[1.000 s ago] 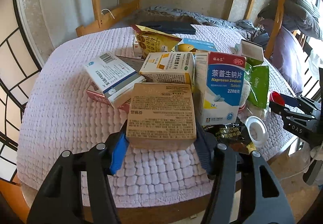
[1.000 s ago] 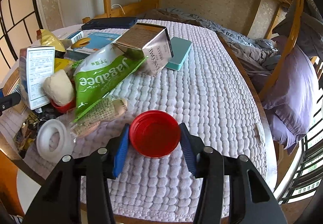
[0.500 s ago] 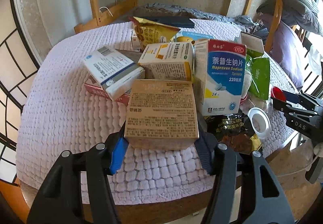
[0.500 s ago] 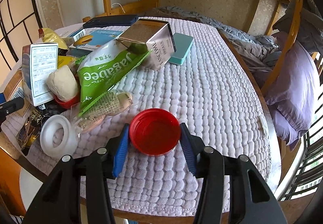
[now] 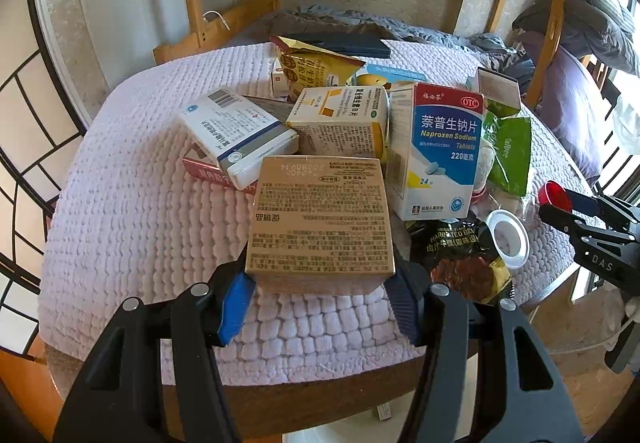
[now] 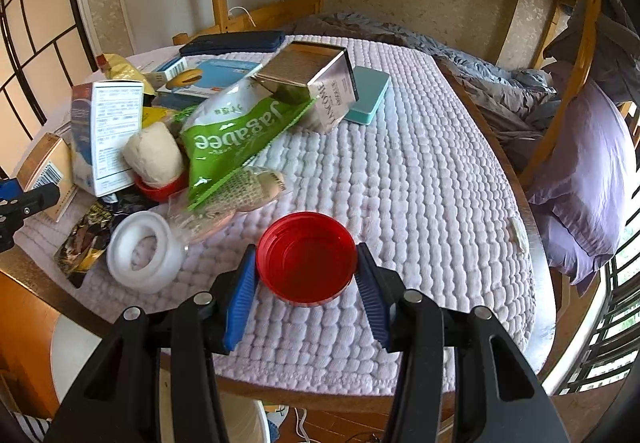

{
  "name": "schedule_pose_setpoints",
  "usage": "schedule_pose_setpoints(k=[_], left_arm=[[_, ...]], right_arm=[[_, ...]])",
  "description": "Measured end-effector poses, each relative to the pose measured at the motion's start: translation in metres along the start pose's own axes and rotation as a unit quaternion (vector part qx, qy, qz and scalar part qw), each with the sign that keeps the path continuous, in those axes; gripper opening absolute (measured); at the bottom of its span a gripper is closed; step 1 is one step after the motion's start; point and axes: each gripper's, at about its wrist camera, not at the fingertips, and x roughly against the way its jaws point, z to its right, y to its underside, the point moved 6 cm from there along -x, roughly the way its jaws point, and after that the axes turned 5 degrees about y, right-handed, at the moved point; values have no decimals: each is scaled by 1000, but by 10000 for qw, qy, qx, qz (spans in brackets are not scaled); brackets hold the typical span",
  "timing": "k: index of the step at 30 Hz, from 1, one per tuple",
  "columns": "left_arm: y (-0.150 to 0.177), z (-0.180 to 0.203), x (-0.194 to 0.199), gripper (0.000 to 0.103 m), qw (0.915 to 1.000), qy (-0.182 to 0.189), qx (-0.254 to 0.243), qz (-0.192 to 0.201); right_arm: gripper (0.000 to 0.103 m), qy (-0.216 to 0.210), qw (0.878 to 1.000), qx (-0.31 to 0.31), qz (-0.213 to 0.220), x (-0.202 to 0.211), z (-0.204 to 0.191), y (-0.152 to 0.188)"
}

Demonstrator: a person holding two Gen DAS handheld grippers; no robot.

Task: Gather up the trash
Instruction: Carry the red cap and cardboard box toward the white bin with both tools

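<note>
My left gripper is shut on a tan cardboard box and holds it over the near edge of the round table. My right gripper is shut on a red plastic lid, held just above the quilted cloth. The lid and the right gripper also show at the right of the left wrist view. A pile of trash lies beyond: a Naproxen box, a yellow-white box, a blue-white box, a green Jagabee bag, a white ring-shaped container.
A pale quilted cloth covers the round wooden table. A silver Lancome box, a teal case and a dark flat case lie at the back. A dark snack wrapper lies by the edge. A bunk bed stands behind.
Both grippers have drawn back and lifted slightly from the table with the box and lid still held. The pile has not moved.
</note>
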Motion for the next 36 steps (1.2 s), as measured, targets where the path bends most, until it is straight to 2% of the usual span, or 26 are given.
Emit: schedule_pose_setpoints(k=[16,36], left_arm=[[15,-3,17,60,10000,-16,72,-30],[45,4,37,60,9999,28,50,-145]], right_arm=[[48,-172,9997,13,149,30,-12,4],[48,-430,9988,223,102,53,-38,25]])
